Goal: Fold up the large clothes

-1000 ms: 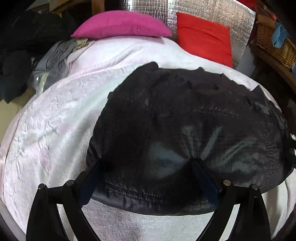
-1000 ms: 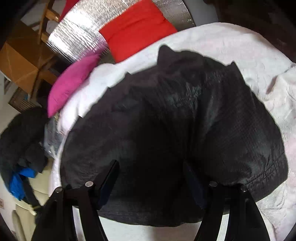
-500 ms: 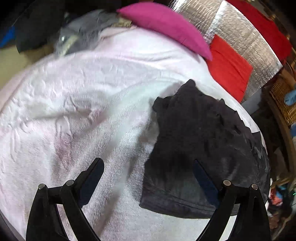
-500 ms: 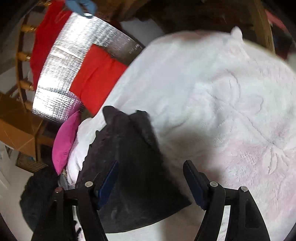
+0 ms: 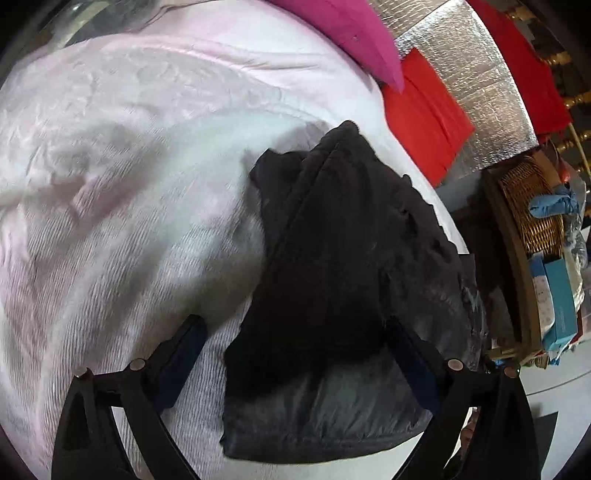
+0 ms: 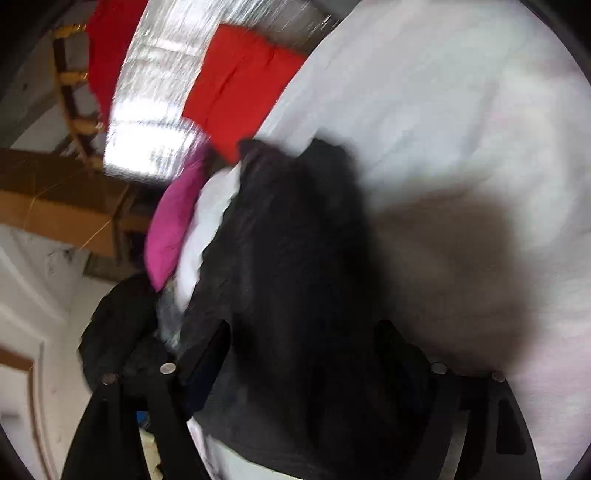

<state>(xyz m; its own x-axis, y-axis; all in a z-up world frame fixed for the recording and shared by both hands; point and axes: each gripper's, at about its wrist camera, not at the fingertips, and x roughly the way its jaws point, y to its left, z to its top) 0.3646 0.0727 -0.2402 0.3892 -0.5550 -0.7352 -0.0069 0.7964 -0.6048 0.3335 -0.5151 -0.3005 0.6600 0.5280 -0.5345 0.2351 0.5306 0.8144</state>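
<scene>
A black quilted garment (image 5: 343, 280) lies folded on the pale pink bedspread (image 5: 110, 192). My left gripper (image 5: 295, 343) is open and hovers over the garment's near left edge, holding nothing. In the right wrist view the same black garment (image 6: 295, 295) runs from the near edge up toward the pillows, blurred by motion. My right gripper (image 6: 303, 347) is open above its near end, with nothing between the fingers.
A magenta pillow (image 5: 340, 29) and a red cushion (image 5: 424, 110) lie at the head of the bed by a silver foil panel (image 5: 480, 66). A wicker basket (image 5: 532, 206) and boxes stand right of the bed. A dark clothes pile (image 6: 114, 332) lies at the bed's left.
Both grippers swung away from the garment and partly back. The left view turned left over the bedspread, the right view turned right. The garment stays folded on the bed.
</scene>
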